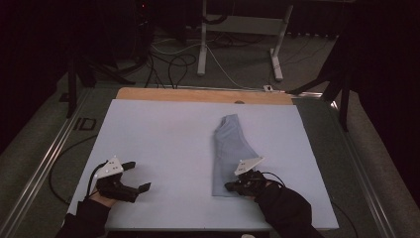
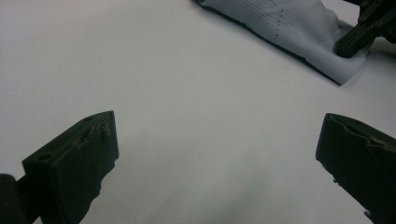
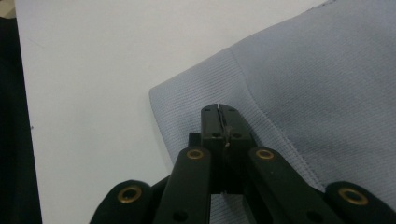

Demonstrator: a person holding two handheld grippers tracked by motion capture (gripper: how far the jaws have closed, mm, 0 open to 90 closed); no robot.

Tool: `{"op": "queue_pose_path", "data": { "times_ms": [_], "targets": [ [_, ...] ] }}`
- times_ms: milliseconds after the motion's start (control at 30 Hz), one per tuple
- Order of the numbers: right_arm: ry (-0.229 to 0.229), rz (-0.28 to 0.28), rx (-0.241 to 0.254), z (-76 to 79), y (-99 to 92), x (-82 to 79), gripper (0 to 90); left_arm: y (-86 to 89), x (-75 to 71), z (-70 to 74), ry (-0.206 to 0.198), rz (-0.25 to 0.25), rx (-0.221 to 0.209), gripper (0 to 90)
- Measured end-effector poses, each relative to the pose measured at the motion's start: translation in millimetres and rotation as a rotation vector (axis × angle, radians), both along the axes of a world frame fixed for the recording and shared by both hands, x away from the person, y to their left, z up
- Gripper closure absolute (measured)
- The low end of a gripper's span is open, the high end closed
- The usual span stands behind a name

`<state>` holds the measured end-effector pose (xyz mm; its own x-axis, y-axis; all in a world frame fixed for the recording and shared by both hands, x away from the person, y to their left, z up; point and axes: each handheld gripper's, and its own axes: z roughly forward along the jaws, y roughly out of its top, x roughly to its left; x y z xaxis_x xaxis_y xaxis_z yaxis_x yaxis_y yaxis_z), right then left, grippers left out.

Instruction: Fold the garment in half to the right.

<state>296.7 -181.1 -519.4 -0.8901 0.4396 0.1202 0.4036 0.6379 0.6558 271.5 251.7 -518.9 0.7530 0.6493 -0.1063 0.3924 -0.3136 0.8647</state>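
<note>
Blue cloth [image 1: 229,151] lies folded on table [image 1: 158,134], right of middle; right gripper [image 1: 231,186] jaws pressed together at its near edge, maybe pinching it, cannot tell; left gripper [image 1: 140,176] wide open, empty, well apart; next looks like lifting edge to fold.

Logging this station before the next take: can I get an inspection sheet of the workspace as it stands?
Surface: pale blue mat over a wooden tabletop.
Job's things: folded grey-blue garment, lying flat right of centre.
Clutter: nothing seen.
Grippers: left claw open above bare mat; right claw closed at the garment's near hem.
Cables: one trails from each claw; more lie on the floor beyond.
Surroundings: white table frame, dark stands.
</note>
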Motion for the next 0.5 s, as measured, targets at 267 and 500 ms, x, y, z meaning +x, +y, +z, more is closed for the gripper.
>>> {"op": "queue_pose_path", "data": {
  "times_ms": [267,500],
  "targets": [
    [-0.037,-0.013,0.063,17.7,-1.4,3.4,90.0,2.4,-0.6,1.4,-0.006,0.007,-0.002,0.3],
    [-0.067,-0.012,0.086,29.3,-4.3,5.9,78.6,3.2,-1.6,2.0,-0.01,0.011,0.001,0.3]
  ]
}}
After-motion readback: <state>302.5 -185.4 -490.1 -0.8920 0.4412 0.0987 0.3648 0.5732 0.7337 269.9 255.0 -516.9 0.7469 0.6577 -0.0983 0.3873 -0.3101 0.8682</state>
